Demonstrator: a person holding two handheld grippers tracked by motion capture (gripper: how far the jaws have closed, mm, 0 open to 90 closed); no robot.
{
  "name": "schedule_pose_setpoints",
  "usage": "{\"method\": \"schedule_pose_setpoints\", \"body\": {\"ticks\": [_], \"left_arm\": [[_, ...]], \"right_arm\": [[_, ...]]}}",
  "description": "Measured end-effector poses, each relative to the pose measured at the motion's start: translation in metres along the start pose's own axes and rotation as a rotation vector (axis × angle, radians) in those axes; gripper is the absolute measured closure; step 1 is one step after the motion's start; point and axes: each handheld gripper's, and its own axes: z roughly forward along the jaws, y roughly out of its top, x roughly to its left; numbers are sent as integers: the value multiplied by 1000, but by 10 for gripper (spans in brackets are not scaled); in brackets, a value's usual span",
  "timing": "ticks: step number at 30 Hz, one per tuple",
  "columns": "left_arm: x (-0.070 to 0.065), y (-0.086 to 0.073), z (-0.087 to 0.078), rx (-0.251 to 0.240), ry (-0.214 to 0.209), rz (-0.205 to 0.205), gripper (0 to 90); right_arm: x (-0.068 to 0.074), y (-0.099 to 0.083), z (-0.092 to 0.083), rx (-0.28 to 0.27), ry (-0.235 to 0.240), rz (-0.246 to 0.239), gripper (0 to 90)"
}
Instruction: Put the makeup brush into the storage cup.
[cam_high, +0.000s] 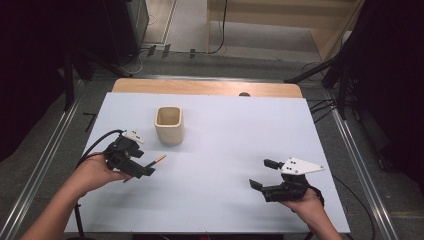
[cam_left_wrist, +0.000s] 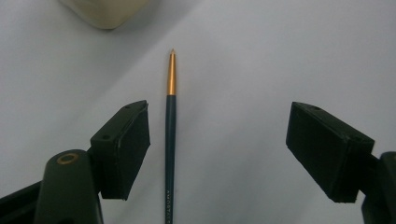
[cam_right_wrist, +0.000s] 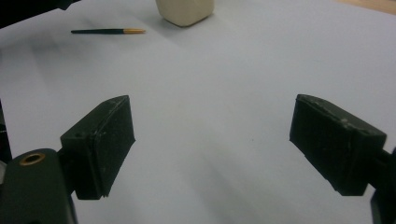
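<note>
White sheeting covered the table, with a strip of bare wood exposed along the far edge. Grey floor surrounded the table; metal rails ran along both sides, and dark curtained areas closed off the left and right. Light wooden panelling stood at the far end of the room, with cables trailing on the floor before it.

Cream cup: upright, squarish with rounded corners, standing on the sheeting left of centre, toward the far side.

Paintbrush: dark blue-green handle, gold ferrule, lying flat on the sheeting near the cup on its near-left side, tip toward the cup.

Left gripper: held in the left hand, jaws spread wide. The brush lay between them, just beside the left-hand jaw in the left gripper view, not clamped.

Right gripper: held in the right hand at the near right of the table, well apart from cup and brush, jaws spread wide over bare sheeting, grey three-cornered plate on top.
</note>
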Motion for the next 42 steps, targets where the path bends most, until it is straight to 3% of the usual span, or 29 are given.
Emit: {"method": "schedule_pose_setpoints", "body": {"ticks": [2, 4, 10, 17, 21, 34, 42], "left_arm": [[0, 1, 0, 13, -6, -6, 232], [0, 3, 1, 68, 10, 2, 241], [1, 7, 3, 146, 35, 23, 239], [5, 11, 7, 184, 48, 21, 246], [5, 13, 10, 218, 72, 55, 246], [10, 13, 20, 260, 76, 76, 259], [12, 12, 29, 280, 78, 80, 265]], "right_arm": [[1, 0, 0, 9, -3, 11, 146], [1, 0, 1, 15, -5, 10, 146], [1, 0, 2, 19, -24, 9, 146], [1, -1, 1, 11, -25, 1, 142], [2, -1, 2, 18, -20, -2, 142], [1, -2, 3, 25, -34, -11, 142], [0, -2, 2, 25, -55, 14, 142]]}}
